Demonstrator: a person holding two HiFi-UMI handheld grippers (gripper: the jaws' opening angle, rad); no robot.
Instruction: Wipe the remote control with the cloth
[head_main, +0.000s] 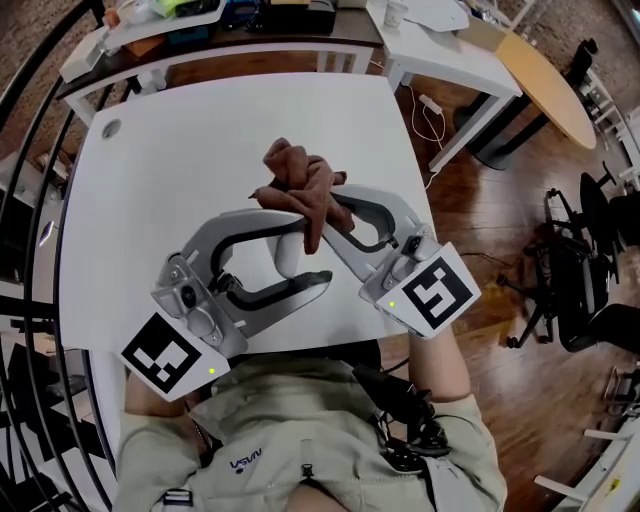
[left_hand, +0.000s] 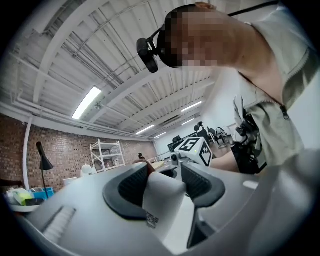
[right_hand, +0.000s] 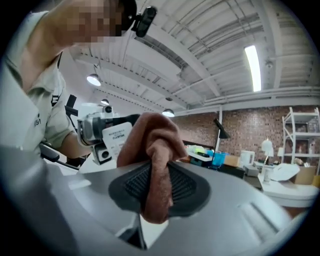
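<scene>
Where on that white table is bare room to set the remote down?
Bare table: the far half beyond the cloth, and the left side near the hole. Crowded: the near middle, where left gripper and right gripper meet.

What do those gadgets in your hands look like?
Both the left gripper and right gripper are curved grey plastic tongs with black-ribbed fingers; each carries a white cube printed with black square markers. The person wears a pale khaki shirt.

white table on a wooden floor, brick wall behind, strip light on the ceiling
</scene>
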